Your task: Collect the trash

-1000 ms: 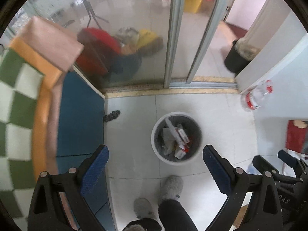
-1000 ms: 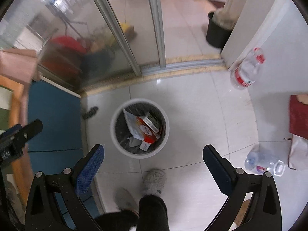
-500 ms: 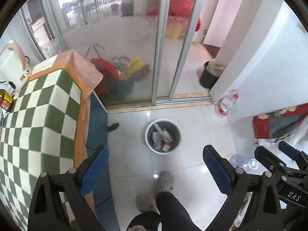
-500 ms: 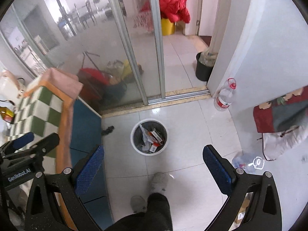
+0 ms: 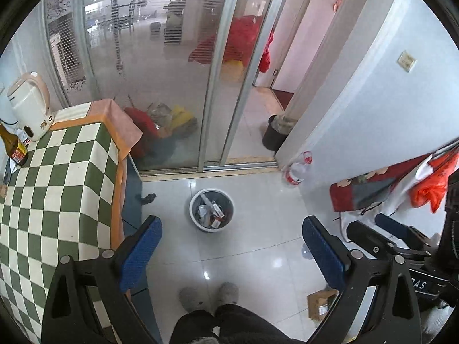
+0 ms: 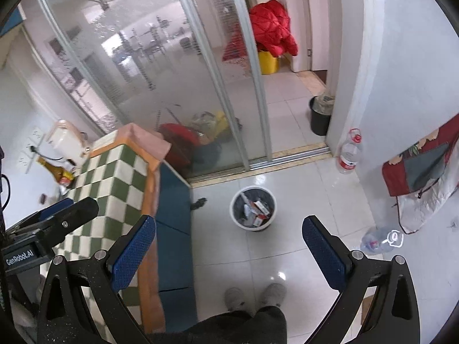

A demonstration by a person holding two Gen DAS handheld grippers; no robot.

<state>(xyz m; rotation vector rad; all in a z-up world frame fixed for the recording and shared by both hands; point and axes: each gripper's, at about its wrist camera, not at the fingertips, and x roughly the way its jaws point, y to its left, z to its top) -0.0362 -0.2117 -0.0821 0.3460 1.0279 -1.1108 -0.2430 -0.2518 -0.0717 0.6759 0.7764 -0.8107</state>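
Right now both grippers hang high over the tiled floor, each with its blue pads spread wide and nothing between them. The left gripper (image 5: 231,239) looks down past the edge of a table draped in a green-and-white checked cloth (image 5: 57,189), where a cream electric kettle (image 5: 30,106) stands at the far corner with a brown bottle (image 5: 13,146) just beside it. The right gripper (image 6: 229,239) is held to the right of the other, and part of the left tool shows at the lower left of its view.

Down on the floor, between the blue side of the table and the white wall, sits the round white trash bin (image 5: 211,210) (image 6: 253,207), upright, lined in grey and already holding crumpled paper and small red-and-white packets. It stands well below and ahead of both grippers, a little in front of the person's grey slippers (image 5: 228,292). A small dark scrap (image 5: 147,198) lies on the tiles near the table's foot.

Against the wall stands a clear plastic bottle with a red label (image 5: 297,172) (image 6: 348,154). Another clear bottle (image 6: 380,239) lies on its side near a red cloth hanging by the wall. A small cardboard box (image 5: 321,305) rests on the floor by the right-hand tool. Behind the sliding glass door, a black bin (image 6: 320,116) stands in the open doorway
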